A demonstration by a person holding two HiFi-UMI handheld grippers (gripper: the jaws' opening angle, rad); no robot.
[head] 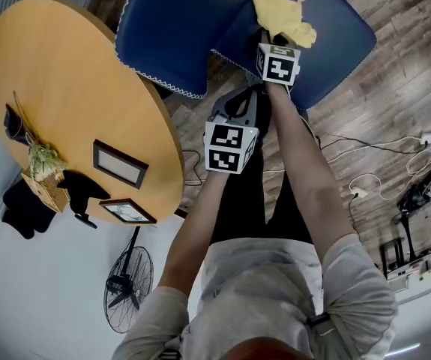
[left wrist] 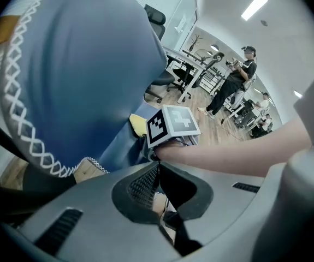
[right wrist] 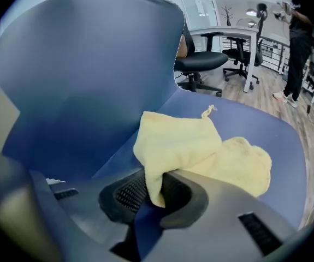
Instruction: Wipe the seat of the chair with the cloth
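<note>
- Your right claw (right wrist: 155, 192) pinches one edge of the cloth (right wrist: 200, 152); the rest lies bunched on the seat (right wrist: 271, 130).
- The cloth looks soft, light and floppy, so grip it deep or it may slip out.
- Your left claw (left wrist: 158, 184) is closed and empty, short of the seat.

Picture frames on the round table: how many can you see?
2. One picture frame sits on the orange table; the second frame sits nearby at its edge. Dark things beside them might hide more.
</note>
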